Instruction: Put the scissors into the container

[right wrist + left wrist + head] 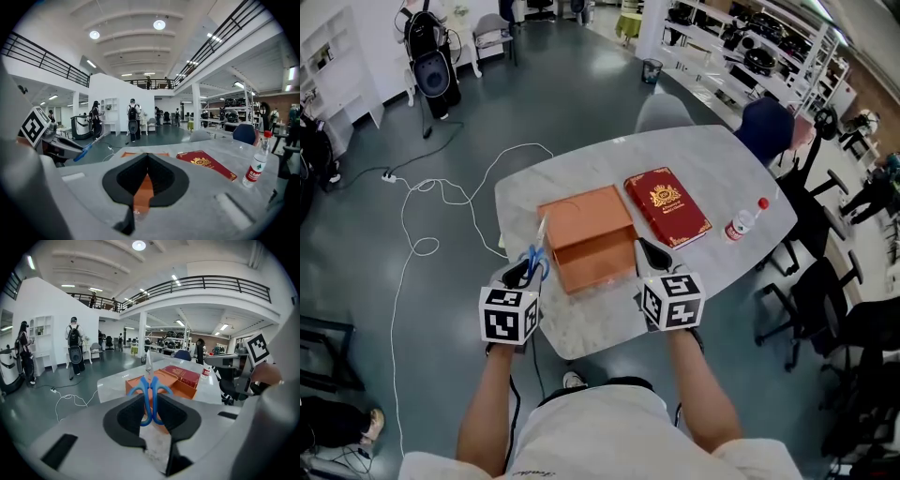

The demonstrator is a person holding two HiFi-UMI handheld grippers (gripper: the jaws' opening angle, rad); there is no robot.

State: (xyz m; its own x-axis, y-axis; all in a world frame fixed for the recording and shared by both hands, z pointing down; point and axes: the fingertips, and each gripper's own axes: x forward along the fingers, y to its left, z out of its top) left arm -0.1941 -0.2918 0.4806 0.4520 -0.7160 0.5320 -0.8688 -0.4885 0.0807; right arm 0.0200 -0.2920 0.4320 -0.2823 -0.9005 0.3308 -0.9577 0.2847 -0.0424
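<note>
The scissors are clamped by their blue handles in the left gripper, at the near left corner of the open orange container. The right gripper is pinched together on nothing by the container's near right edge. The pick-up is judged done; moving the scissors over the container and letting go are left.

The left gripper and right gripper are grey, with black fingers and black-and-white marker cubes. The shirt is off-white and short-sleeved.
</note>
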